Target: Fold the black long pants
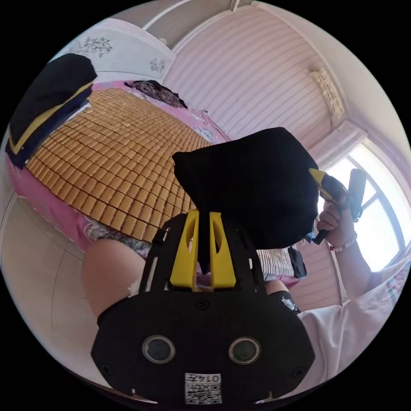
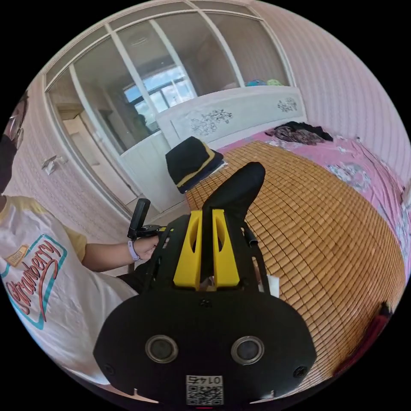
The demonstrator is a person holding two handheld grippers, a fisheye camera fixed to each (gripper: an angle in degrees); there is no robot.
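Both our grippers, left (image 1: 204, 239) and right (image 2: 206, 242), pinch the black pants (image 1: 252, 184) above the mat (image 2: 325, 239); thin grips may slip

In the left gripper view, the bunched black fabric pants (image 1: 252, 184) hid most of the other yellow-tipped gripper (image 1: 325, 182) and part of the woven bamboo mat (image 1: 115, 162). In the right gripper view, the dark crumpled clothes (image 2: 299, 132) by the white carved headboard (image 2: 231, 113) were too small to identify.
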